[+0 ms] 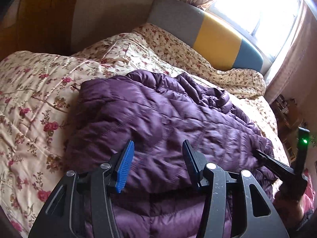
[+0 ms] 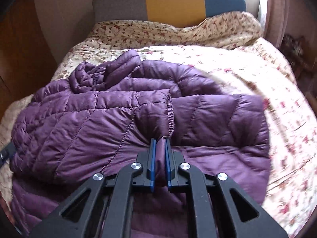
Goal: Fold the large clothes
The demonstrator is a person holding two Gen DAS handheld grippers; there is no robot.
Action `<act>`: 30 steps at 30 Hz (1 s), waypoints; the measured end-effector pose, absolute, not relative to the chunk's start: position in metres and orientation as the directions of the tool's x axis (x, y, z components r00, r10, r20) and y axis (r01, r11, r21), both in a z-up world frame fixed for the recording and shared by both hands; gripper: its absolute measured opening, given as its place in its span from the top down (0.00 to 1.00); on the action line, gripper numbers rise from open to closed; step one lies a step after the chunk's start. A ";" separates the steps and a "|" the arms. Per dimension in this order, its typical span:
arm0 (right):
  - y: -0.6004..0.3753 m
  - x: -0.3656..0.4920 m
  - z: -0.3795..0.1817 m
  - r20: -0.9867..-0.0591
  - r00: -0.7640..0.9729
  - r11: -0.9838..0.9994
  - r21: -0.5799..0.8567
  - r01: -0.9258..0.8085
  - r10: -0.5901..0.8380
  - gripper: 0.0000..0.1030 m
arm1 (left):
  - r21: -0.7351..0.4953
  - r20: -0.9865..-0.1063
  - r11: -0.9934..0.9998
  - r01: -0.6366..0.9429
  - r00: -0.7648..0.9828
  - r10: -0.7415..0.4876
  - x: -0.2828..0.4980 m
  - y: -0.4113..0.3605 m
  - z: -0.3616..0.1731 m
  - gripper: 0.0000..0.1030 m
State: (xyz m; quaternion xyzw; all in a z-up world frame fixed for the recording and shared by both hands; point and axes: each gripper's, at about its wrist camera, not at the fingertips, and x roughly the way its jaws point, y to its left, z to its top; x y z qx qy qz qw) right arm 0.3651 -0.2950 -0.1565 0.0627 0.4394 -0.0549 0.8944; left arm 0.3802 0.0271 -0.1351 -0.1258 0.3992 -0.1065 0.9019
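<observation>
Left wrist view shows the left claw (image 1: 157, 154) released, hovering over a purple quilted jacket (image 1: 158, 115) lying crumpled on the floral bed (image 1: 35, 99), its length running toward the headboard (image 1: 216, 39). Only this view shows the window (image 1: 257, 6). Right wrist view shows the right claw (image 2: 160, 150) clenched on a jacket (image 2: 79, 119) fold, collar farthest away.

Purple quilted jacket (image 2: 118, 115) lies on a cream quilt (image 1: 35, 91) with red flowers; headboard (image 2: 174, 0) grey, yellow, blue.
</observation>
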 end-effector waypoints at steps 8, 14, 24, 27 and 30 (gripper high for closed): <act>-0.310 0.356 -0.177 -0.810 0.573 0.984 -0.028 0.179 -0.127 0.94 | -0.219 -0.761 0.972 0.087 0.608 -0.226 0.401 0.016 -0.160 0.51; -0.306 0.353 -0.200 -0.800 0.579 0.979 -0.044 0.200 -0.155 0.93 | -0.175 -0.778 0.979 0.102 0.595 -0.201 0.408 0.007 -0.186 0.51; -0.313 0.347 -0.161 -0.768 0.629 0.982 -0.003 0.189 -0.123 0.51 | -0.188 -0.707 0.975 0.121 0.672 -0.220 0.390 0.023 -0.143 0.34; -0.303 0.351 -0.140 -0.732 0.677 0.986 0.042 0.158 -0.078 0.51 | -0.150 -0.677 0.980 0.133 0.708 -0.200 0.394 0.021 -0.126 0.34; -0.284 0.368 -0.135 -0.726 0.687 0.992 0.064 0.113 -0.031 0.39 | -0.132 -0.680 0.979 0.155 0.704 -0.204 0.404 0.012 -0.123 0.34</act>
